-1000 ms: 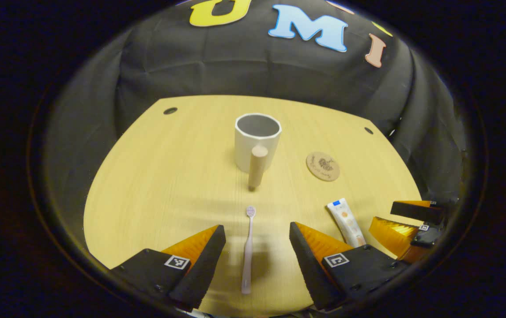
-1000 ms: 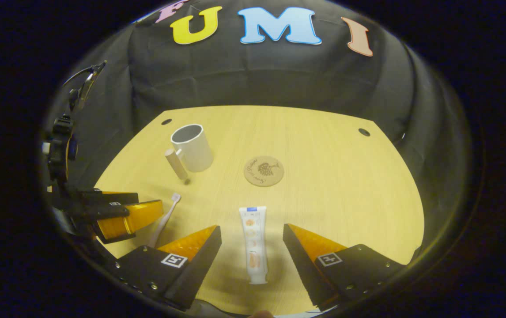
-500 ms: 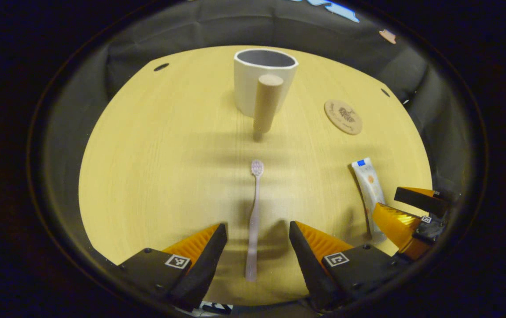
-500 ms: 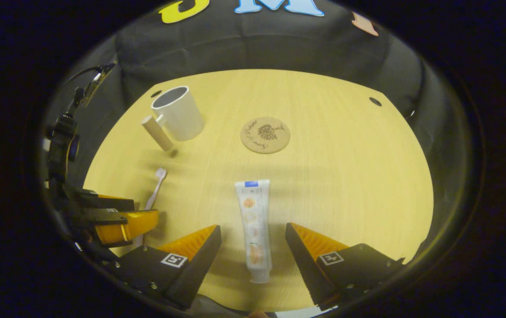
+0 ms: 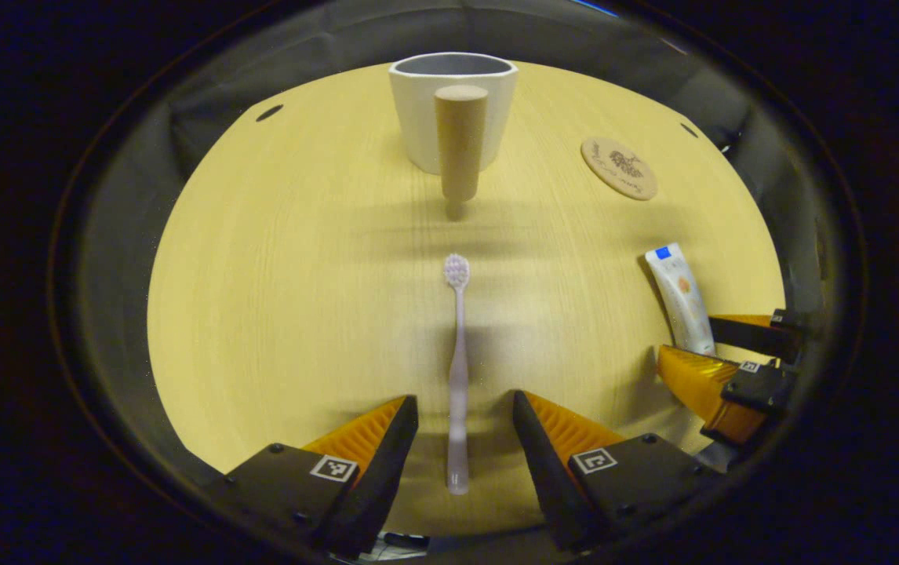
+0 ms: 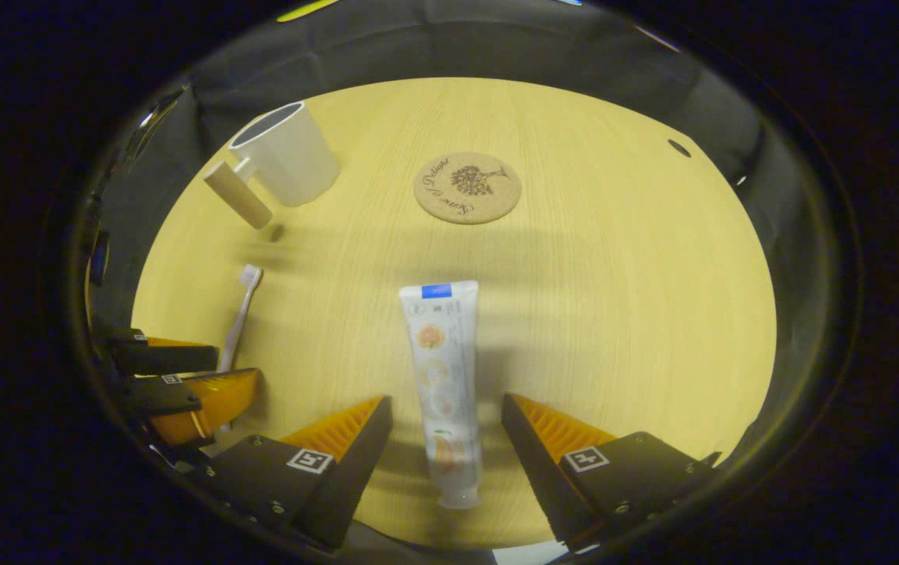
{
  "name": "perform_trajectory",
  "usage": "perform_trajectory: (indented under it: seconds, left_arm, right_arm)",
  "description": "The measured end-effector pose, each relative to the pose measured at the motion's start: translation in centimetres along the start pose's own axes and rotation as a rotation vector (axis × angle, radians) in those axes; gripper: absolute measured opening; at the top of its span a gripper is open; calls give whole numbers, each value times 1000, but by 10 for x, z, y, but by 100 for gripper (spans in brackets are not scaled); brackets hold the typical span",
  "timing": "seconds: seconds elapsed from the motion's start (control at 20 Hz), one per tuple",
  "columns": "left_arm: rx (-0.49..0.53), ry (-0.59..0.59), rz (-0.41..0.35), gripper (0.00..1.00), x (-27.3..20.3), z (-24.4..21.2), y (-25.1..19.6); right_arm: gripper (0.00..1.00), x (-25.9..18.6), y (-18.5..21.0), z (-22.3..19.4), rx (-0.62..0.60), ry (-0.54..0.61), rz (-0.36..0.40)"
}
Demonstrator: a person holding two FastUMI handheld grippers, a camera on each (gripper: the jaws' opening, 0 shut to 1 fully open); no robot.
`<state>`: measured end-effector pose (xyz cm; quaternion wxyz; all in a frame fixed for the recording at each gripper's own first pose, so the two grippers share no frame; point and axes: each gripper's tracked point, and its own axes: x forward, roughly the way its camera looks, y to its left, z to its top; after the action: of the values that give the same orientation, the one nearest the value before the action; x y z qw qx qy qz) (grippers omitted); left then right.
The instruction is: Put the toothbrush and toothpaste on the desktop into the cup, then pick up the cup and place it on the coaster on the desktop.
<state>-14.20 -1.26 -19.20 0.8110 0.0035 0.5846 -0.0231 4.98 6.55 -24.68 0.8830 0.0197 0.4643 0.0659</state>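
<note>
Both tongs spread wide, gripping nothing: left gripper (image 5: 465, 408) straddling toothbrush (image 5: 457, 369), right gripper (image 6: 447, 412) astride toothpaste (image 6: 442, 377), lined up for pickup; cup (image 5: 453, 110) far ahead.

Over the last second both tools have dropped toward the surface (image 5: 277, 259) and tipped downward, so the booth wall has nearly left the top of each view. The left tool (image 5: 464, 408) now straddles the lower handle of the toothbrush (image 5: 457, 369), its fingers slightly closer together. The right tool (image 6: 445, 408) now brackets the lower half of the toothpaste (image 6: 443, 384), which reaches further toward 12 o'clock.
</note>
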Motion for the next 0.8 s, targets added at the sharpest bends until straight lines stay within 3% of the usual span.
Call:
perform_trajectory:
  seconds: [0.05, 0.1, 0.15, 0.2, 0.25, 0.3, 0.35, 0.4, 0.45, 0.5, 0.55, 0.6, 0.65, 0.7, 0.8]
  left_arm:
    - [6, 1, 2, 80, 0, -1, -1]
    - [6, -1, 3, 72, 0, -1, -1]
    - [7, 2, 4, 82, 0, -1, -2]
    - [11, 1, 3, 75, 1, -1, -2]
    - [8, -3, 4, 77, 0, 0, -3]
    - [12, 0, 3, 58, 0, 0, -3]
    - [17, 1, 2, 72, 0, -1, -3]
    - [19, 3, 1, 65, 0, 0, -3]
    - [22, 1, 0, 72, 0, 2, -3]
    - [-3, -5, -2, 70, 1, 2, -4]
    - [-10, -9, 0, 43, 1, 1, -4]
    - [-4, -11, -2, 43, 0, 1, -4]
    - [-4, -22, -4, 43, 0, 1, -4]
    - [-12, -38, -1, 29, 1, 0, -2]
    - [-25, -50, -6, 17, 0, 3, -1]
  right_arm:
    - [86, -1, -1, -1, 0, 5, -5]
    - [85, -2, -6, 0, 0, 5, -25]
    - [67, 0, -7, -2, 8, 11, -27]
    - [66, 1, -7, -5, 10, 22, -24]
    - [67, 0, -7, -8, 9, 32, -27]
    - [67, 0, -7, -10, 1, 34, -28]
    - [69, 2, -8, -9, -2, 21, -40]
    - [58, 3, -8, -9, 19, 18, -44]
    - [46, 1, -7, -9, 22, 18, -39]
    - [46, -1, -9, -9, 20, 16, -35]
    - [46, 1, -9, -8, 26, 9, -39]
    - [44, -7, -9, -7, 54, 4, -33]
    - [32, -1, -10, -7, 55, 1, -23]
    - [32, -2, -11, -7, 58, -5, -12]
    - [32, -3, -10, -6, 63, -20, 3]
